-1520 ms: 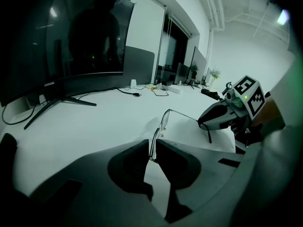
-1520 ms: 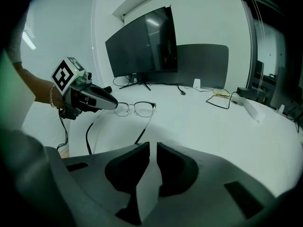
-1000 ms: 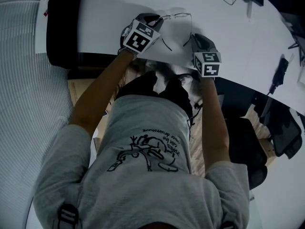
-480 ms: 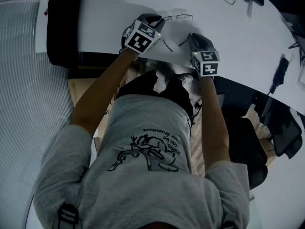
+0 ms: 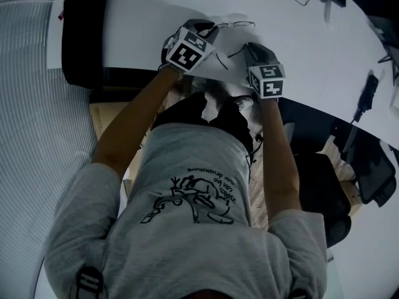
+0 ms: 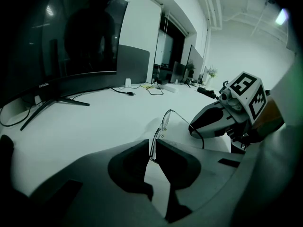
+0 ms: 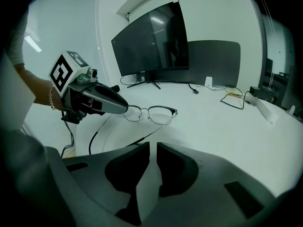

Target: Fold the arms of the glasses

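We stand at a wide white table in a pale, bright office. A large curved monitor rests on it, and small white lettering on its lower edge seems to read "coocaa". A black bag lies at the table's near edge, and we cannot see into it. Cables trail further back. The upside-down print on our grey shirt is too small to read.

The glasses are held just above the table in front of us. Our left gripper pinches the rim at one end of the frame. Our right gripper has its jaws drawn almost together with nothing between them. One thin temple arm slants down just beyond them.
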The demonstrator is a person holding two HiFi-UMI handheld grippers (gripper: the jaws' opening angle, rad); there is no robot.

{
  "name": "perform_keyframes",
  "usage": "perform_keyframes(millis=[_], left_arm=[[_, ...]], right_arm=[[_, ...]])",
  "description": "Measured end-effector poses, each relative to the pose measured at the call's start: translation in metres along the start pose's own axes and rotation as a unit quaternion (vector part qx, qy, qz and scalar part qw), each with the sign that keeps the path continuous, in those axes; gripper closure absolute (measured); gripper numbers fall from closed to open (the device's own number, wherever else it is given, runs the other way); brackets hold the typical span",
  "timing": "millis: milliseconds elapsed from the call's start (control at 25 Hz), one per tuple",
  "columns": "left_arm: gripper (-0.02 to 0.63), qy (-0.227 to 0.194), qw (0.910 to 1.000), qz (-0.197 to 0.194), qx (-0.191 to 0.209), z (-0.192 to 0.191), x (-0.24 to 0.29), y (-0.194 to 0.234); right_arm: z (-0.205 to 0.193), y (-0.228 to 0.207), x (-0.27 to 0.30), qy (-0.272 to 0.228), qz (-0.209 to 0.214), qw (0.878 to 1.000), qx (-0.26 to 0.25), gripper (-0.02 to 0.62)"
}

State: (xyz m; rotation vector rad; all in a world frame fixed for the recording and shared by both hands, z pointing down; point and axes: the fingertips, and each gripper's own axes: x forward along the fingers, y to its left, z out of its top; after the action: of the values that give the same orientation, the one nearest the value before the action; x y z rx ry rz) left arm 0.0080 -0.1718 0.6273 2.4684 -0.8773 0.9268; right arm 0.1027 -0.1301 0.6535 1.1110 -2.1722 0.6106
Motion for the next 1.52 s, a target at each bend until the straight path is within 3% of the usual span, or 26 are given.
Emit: perform_keyframes(millis=[1520], left_arm=[[0.545,0.014,0.9992,-0.028,0.024,-0.001,0.004,-0.029]], right_arm=[[0.012,0.005,0.013,0.003,0.008,1.000,-0.009,0.538]])
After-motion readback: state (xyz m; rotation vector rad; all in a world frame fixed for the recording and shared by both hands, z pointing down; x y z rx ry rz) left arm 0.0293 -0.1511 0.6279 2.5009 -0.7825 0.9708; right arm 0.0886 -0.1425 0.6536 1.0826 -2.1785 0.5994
